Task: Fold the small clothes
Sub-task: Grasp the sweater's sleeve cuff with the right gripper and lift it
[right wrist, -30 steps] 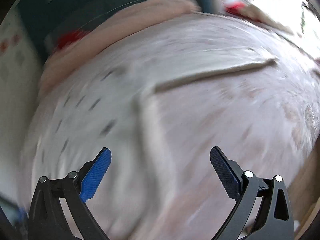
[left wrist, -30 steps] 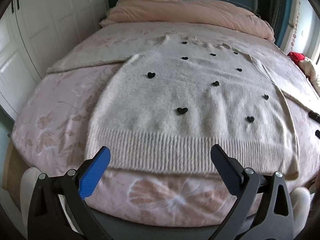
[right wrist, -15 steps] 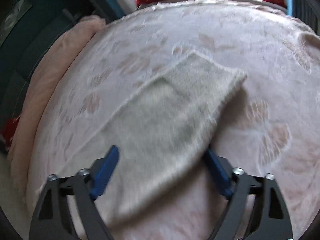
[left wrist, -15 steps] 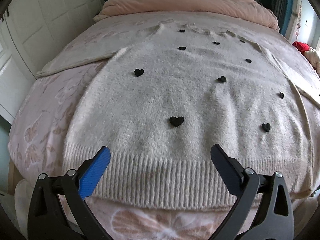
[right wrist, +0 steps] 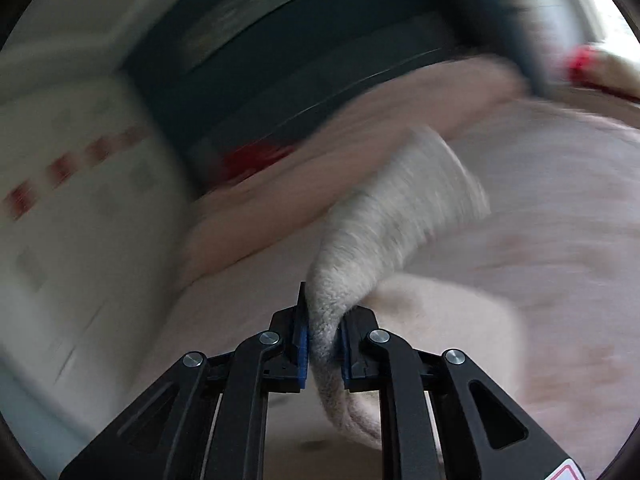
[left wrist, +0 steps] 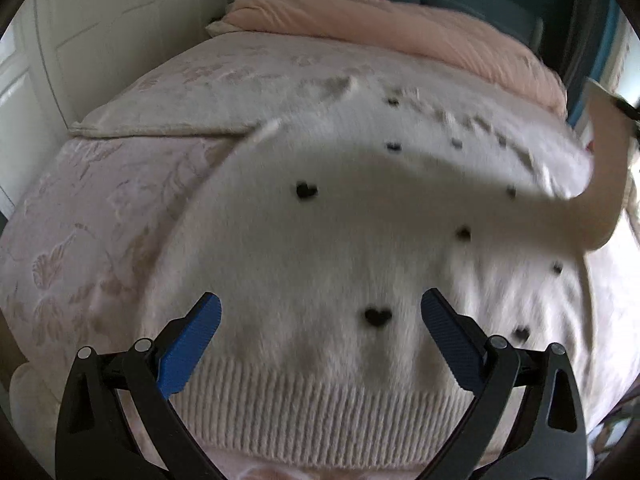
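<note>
Sweater sleeve (right wrist: pixel 400 216) — between right gripper (right wrist: pixel 324 340) fingers

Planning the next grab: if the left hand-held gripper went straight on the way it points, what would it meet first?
Most likely the sweater lying flat on the bed, around the black heart between its open fingers, just above the ribbed hem. Depth is hard to judge.
</note>
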